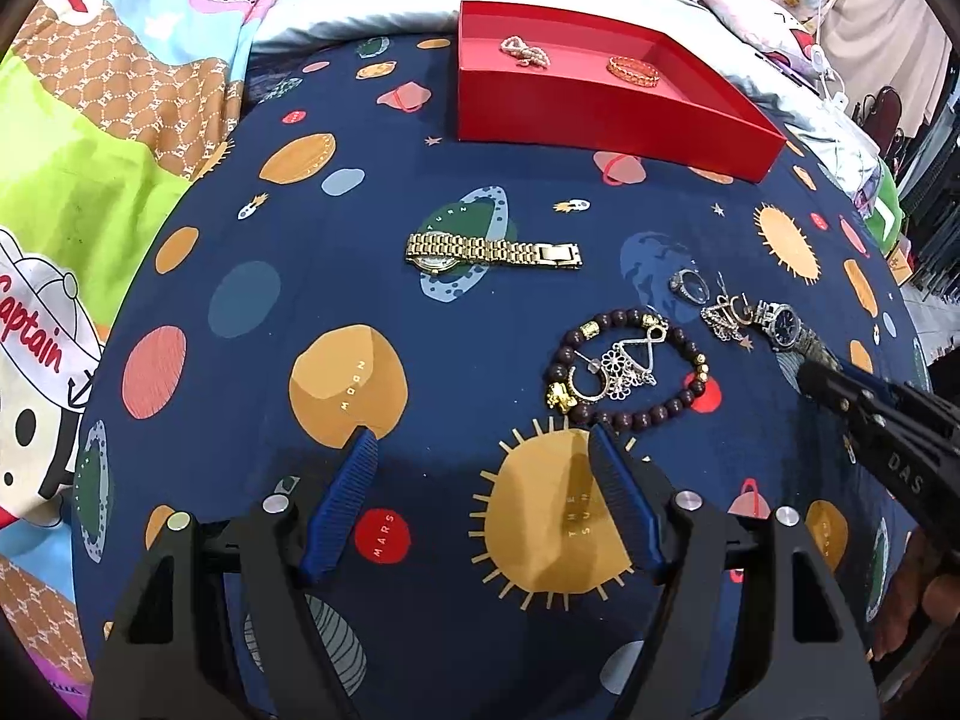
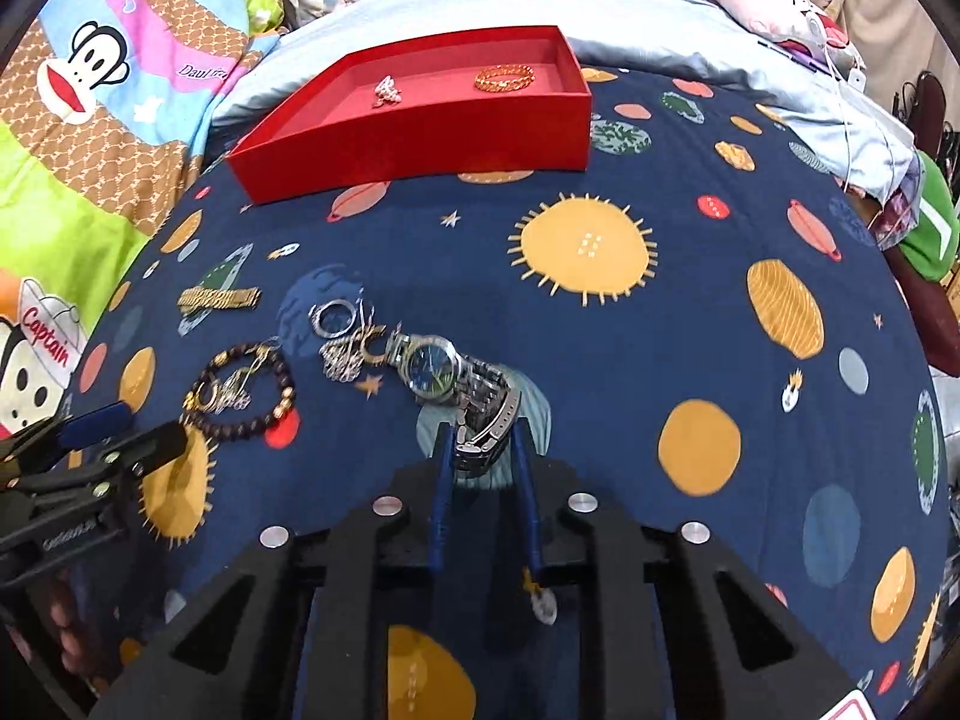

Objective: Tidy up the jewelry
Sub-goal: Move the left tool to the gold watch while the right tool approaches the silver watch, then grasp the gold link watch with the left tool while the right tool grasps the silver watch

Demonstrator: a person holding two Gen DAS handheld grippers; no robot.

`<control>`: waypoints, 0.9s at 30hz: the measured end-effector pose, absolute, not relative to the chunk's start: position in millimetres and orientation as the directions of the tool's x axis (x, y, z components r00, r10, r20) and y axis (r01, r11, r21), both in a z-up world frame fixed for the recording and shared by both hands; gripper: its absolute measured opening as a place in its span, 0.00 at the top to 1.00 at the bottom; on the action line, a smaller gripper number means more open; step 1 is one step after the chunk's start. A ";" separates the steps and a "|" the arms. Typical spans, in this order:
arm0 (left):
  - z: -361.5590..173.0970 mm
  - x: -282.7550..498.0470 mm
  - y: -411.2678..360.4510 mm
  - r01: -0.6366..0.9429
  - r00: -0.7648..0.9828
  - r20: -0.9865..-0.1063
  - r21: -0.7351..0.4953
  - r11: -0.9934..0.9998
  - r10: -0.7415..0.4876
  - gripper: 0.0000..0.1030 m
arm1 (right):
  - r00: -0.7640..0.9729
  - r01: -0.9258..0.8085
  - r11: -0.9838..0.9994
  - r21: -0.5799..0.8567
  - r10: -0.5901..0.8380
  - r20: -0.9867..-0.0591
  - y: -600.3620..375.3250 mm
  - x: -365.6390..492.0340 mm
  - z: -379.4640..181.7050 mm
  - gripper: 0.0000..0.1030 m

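A red tray (image 1: 600, 114) (image 2: 420, 144) sits at the far side of the navy space-print cloth, holding a pearl piece (image 1: 525, 51) and an orange bracelet (image 1: 633, 69). A gold watch (image 1: 492, 252) lies mid-cloth. A dark bead bracelet (image 1: 630, 369) rings some silver earrings. My left gripper (image 1: 486, 444) is open and empty, near the bead bracelet. My right gripper (image 2: 480, 426) is shut on the band of a silver watch (image 2: 444, 372) with a blue dial, which rests on the cloth. A silver ring (image 2: 333, 318) and small silver pieces (image 2: 348, 354) lie beside it.
Cartoon-print bedding (image 1: 90, 120) lies to the left and a pale blue pillow (image 2: 660, 12) behind the tray. Chairs and clutter (image 2: 924, 120) stand at the far right. The cloth's right half (image 2: 720, 300) holds no jewelry.
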State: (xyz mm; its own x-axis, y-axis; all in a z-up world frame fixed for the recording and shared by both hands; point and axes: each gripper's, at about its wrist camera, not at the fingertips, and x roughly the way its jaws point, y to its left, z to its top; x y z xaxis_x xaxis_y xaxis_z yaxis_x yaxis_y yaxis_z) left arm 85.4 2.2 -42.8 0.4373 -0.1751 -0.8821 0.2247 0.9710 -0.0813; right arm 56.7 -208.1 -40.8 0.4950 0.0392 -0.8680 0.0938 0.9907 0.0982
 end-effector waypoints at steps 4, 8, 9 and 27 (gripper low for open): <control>-42.7 85.1 2.1 0.225 0.437 -0.882 -0.083 0.971 -0.176 0.32 | 0.496 0.083 0.989 0.121 0.065 -0.866 -209.5 56.4 -37.0 0.79; -43.2 85.7 1.2 0.227 0.436 -0.883 -0.082 0.970 -0.177 0.32 | 0.528 0.079 0.992 0.103 0.046 -0.848 -212.4 65.4 -27.5 0.49; -43.4 85.8 0.7 0.227 0.436 -0.883 -0.082 0.970 -0.176 0.32 | 0.532 0.074 0.993 0.095 0.041 -0.845 -212.0 69.9 -26.6 0.49; -42.6 94.5 3.1 0.224 0.422 -0.882 -0.123 0.967 -0.210 0.32 | 0.496 0.025 0.996 0.089 0.065 -0.866 -192.0 77.7 -42.4 0.92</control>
State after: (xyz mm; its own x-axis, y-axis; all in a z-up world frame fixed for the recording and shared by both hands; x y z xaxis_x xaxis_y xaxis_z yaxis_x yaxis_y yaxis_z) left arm 94.5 3.1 -42.6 0.4221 -0.2098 -0.8819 0.2241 0.9668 -0.1227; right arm 77.7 -192.0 -42.4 0.4958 0.0655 -0.8660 0.0245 0.9957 0.0893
